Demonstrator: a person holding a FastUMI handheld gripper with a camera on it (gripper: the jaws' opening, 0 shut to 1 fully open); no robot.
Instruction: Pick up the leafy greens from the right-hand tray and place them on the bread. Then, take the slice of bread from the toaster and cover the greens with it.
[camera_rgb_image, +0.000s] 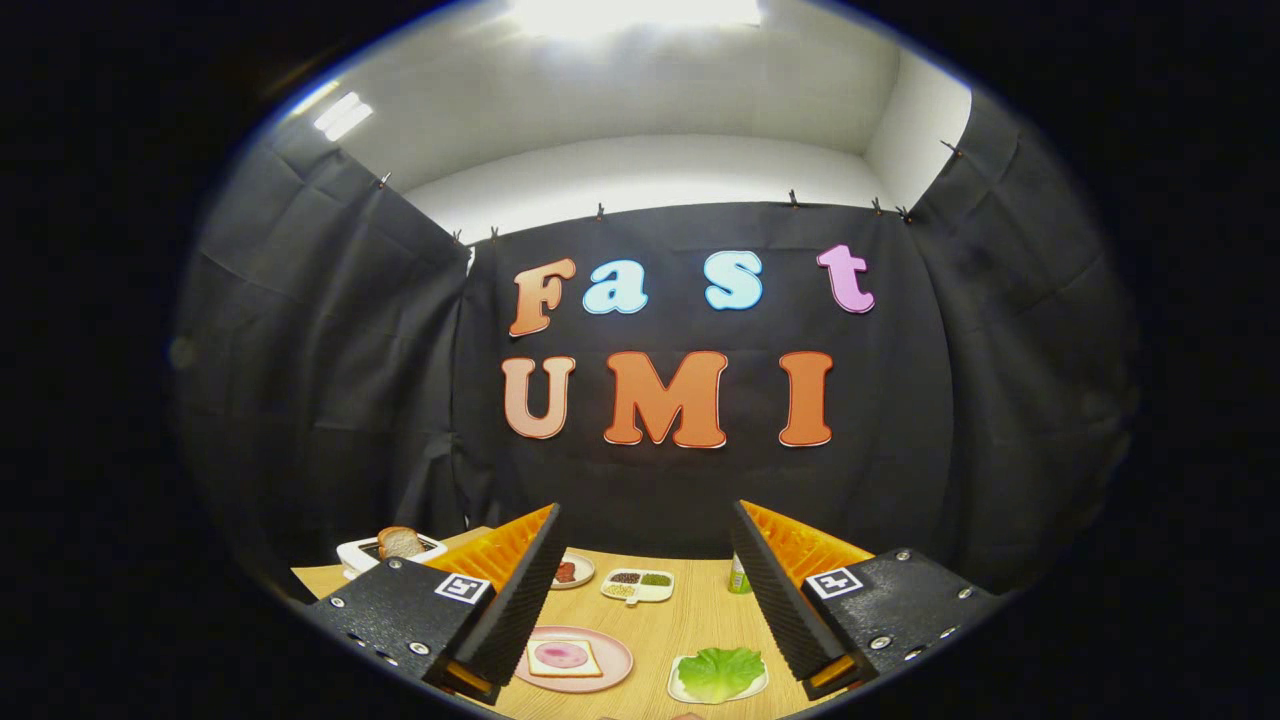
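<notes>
Fingers (645, 590) apart, above greens (720, 672).

Two wedge-shaped fingers (520, 590) on the gripper (645, 520), orange ribbed backs, black ridged inner pads. Black textured mounts behind, silver screws along edges, one square black-and-white marker (462, 588) each.

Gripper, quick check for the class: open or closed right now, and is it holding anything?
Gripper: open, fingers spread wide and holding nothing; the leafy greens lie untouched on their tray just ahead, between the fingers.
</notes>
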